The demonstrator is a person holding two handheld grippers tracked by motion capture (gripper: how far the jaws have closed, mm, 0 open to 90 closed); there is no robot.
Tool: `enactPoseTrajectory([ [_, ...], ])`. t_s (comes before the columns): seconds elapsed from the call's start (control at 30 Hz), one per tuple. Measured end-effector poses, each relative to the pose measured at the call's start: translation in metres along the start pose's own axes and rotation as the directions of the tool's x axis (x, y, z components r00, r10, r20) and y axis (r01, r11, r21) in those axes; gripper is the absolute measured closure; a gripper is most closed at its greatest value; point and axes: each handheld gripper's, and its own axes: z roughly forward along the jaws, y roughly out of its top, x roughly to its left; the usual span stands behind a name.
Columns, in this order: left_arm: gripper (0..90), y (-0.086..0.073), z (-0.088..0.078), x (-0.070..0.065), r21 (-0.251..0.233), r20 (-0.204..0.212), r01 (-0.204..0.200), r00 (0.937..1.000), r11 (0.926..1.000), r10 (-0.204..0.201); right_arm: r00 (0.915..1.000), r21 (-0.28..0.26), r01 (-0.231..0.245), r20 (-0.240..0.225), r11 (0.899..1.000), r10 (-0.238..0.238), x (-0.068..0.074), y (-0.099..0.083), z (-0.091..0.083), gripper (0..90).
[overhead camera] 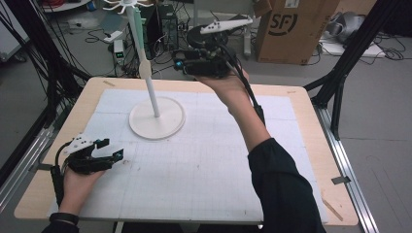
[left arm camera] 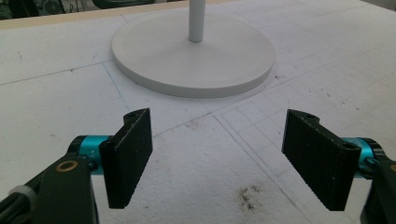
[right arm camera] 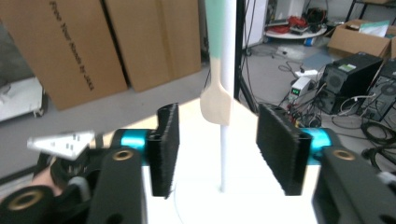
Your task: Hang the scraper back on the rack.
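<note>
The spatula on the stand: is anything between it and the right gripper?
Nothing visible. The right gripper is open, and the spatula hangs on the stand beyond its jaws with a free gap before it.

Matt white stand base [left arm camera: 193, 56]; rough foam mat [left arm camera: 196, 177].

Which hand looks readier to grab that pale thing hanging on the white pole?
Right. The right claw is raised and open, facing the spatula on the pole. The left claw sits low on the table.
</note>
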Motion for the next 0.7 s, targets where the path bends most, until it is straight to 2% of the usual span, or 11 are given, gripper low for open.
enactPoseTrajectory([
  [0.17, 24.9, 0.001, -0.001, -0.001, -0.017, 0.011, -0.004, 0.9999, 0.9998, 0.004, 0.9996, 0.013, 0.019, -0.022, 1.000, -0.019, -0.005, -0.043, -0.016, 37.9],
  [0.3, 24.6, 0.001, 0.000, 0.001, -0.039, 0.011, 0.002, 0.9999, 0.9992, -0.002, 0.9993, 0.000, 0.019, -0.032, 1.000, -0.019, -0.013, -0.083, -0.036, 32.5],
  [0.37, 24.5, 0.002, -0.001, 0.001, -0.047, 0.014, 0.003, 0.9999, 0.9989, -0.003, 0.9994, -0.005, 0.032, -0.015, 0.999, -0.032, -0.019, -0.105, -0.047, 30.1],
  [0.47, 24.4, 0.004, -0.002, -0.001, -0.064, 0.021, -0.003, 0.9998, 0.9979, 0.004, 0.9997, -0.004, 0.026, -0.002, 1.000, -0.026, -0.026, -0.137, -0.064, 25.3],
  [0.57, 24.3, 0.008, -0.004, -0.003, -0.086, 0.027, -0.004, 0.9996, 0.9963, 0.006, 0.9995, -0.005, 0.004, 0.032, 1.000, -0.004, -0.033, -0.170, -0.083, 22.5],
  [0.6, 24.3, 0.009, -0.005, -0.003, -0.092, 0.031, -0.005, 0.9995, 0.9957, 0.008, 0.9988, -0.018, -0.012, 0.048, 1.000, 0.013, -0.034, -0.183, -0.091, 21.4],
  [0.7, 24.3, 0.011, -0.006, -0.004, -0.111, 0.034, -0.002, 0.9994, 0.9938, 0.006, 0.9972, -0.050, -0.022, 0.071, 0.999, 0.025, -0.034, -0.211, -0.107, 21.1],
])
